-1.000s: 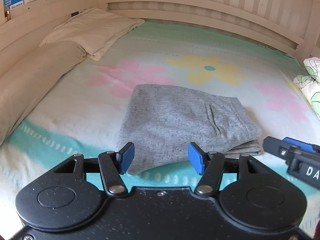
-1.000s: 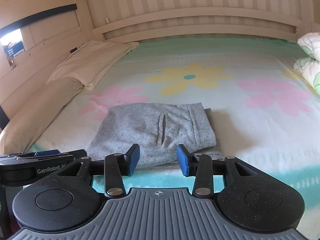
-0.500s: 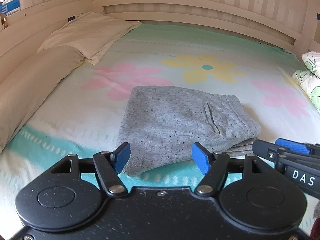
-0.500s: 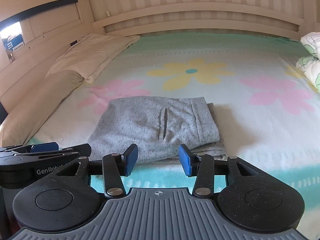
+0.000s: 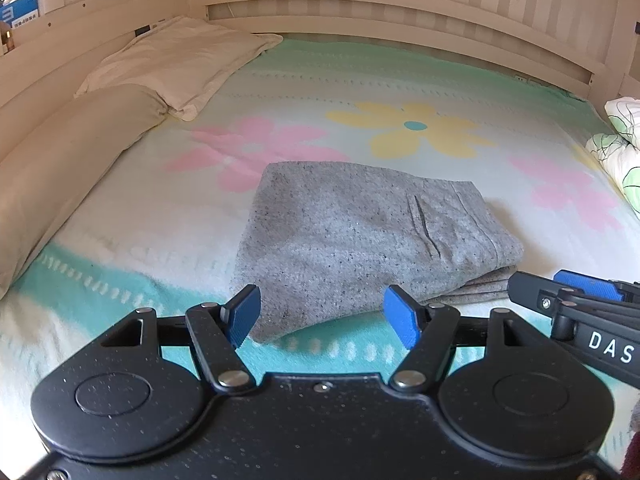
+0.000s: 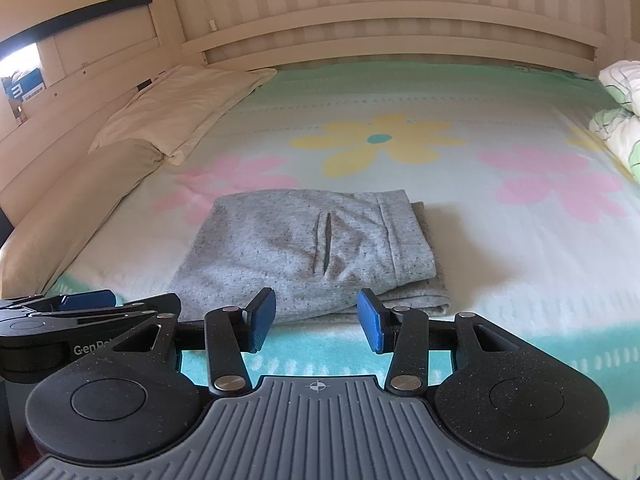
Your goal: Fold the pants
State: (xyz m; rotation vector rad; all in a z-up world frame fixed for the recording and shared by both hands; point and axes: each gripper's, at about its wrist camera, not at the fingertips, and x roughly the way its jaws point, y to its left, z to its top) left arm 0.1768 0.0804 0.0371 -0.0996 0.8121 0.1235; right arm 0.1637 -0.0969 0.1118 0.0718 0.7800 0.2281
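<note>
On the bed, near edge: gray pants lie folded into a flat, thick rectangle on the flowered blanket.
Pants detail: a pocket slit shows on the top layer; the waistband runs along the right side, with lower layers peeking out at the near right corner.
Pants position: just beyond both grippers, between the pink flower on the left and the pink flower on the right, nearer than the yellow one.
Left gripper: jaws spread wide, holding nothing, blue pads level with the near left part of the pants; whether they touch the cloth cannot be told.
Right gripper: jaws spread, empty, hovering at the near edge of the pants.
Grippers together: side by side, each seen at the edge of the other's view.
Pillows: a tan one along the left side, a cream one beyond it at the far left.
Quilt: bunched, white and green, at the far right.
Bed frame: pale slatted wood behind the blanket.
</note>
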